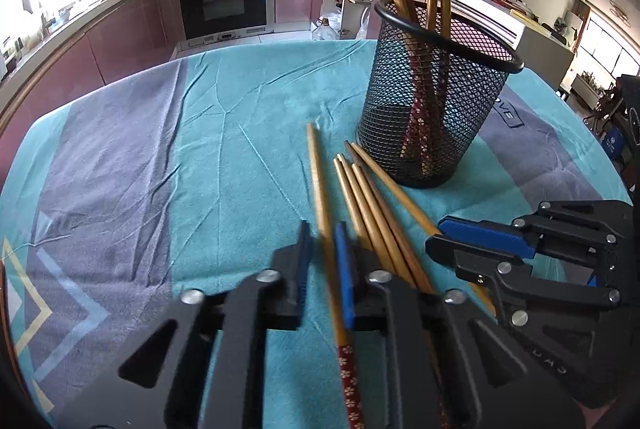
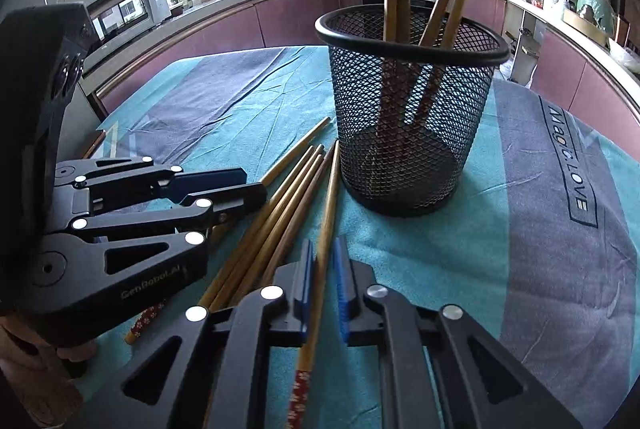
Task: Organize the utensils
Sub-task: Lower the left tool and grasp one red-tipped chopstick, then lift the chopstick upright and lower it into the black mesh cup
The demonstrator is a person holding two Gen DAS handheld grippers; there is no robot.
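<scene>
Chopsticks (image 2: 280, 213), slim tan wood, red-patterned ends

The upper ends of the chopsticks standing in the mesh holder (image 1: 436, 101) are running off the top edge in both views. The patterned end of the chopstick (image 1: 322, 189) between the left gripper's (image 1: 325, 249) pads is passing under the gripper body and leaving the bottom edge. In the right wrist view, the loose chopsticks (image 2: 280, 201) on the cloth (image 2: 400, 269) are disappearing beneath both grippers' frames. A hand (image 2: 24, 365) is showing only partly at the left edge. Countertop items are remaining too small to identify.
</scene>
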